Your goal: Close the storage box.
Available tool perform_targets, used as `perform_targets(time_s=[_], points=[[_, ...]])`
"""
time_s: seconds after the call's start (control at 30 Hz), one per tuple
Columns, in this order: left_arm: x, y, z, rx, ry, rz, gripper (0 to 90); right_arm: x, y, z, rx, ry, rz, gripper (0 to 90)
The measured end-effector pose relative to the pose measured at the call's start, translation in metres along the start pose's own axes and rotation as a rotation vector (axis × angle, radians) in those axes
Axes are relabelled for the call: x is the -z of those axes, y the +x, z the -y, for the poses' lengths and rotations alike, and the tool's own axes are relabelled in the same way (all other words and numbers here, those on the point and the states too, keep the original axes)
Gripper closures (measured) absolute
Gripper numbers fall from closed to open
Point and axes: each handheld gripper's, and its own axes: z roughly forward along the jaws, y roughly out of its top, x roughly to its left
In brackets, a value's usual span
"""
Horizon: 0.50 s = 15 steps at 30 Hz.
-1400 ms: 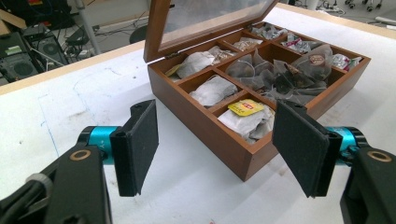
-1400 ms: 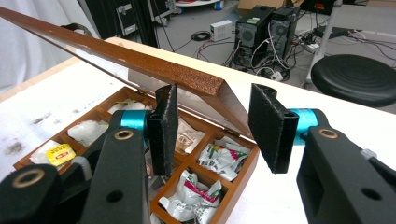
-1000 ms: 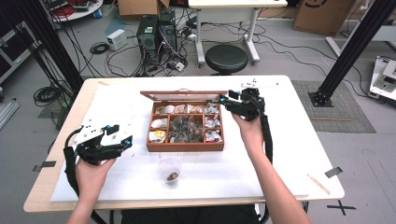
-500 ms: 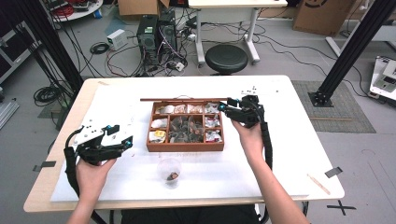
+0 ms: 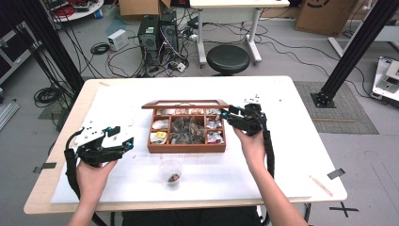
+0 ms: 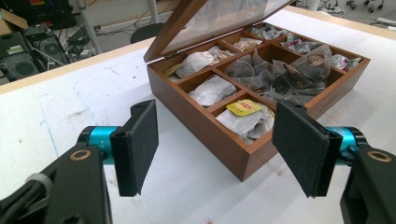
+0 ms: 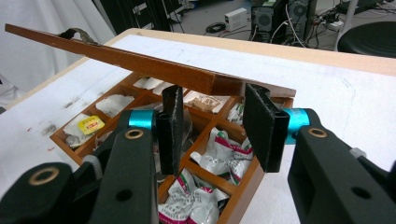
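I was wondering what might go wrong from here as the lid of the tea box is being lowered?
The right gripper has just been closing its fingers at the lid corner, but contact is unclear; the half-lowered lid could slip and slam. Tea bags piled high in the wooden box might get pinched under it. A push could slide the box toward the plastic cup.

Tea box [image 5: 186, 134] mid-table, plastic cup [image 5: 171, 172] before it, tea bags [image 6: 243, 119] inside

Cup [image 5: 171, 172] contents too small
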Motion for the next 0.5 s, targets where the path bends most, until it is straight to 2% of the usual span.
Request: perform_targets(time_s=[0.5], points=[[-0.001, -0.001, 0.001, -0.004, 0.006, 0.006, 31.7, 0.001, 0.002, 0.017, -0.001, -0.003, -0.009, 60.0]])
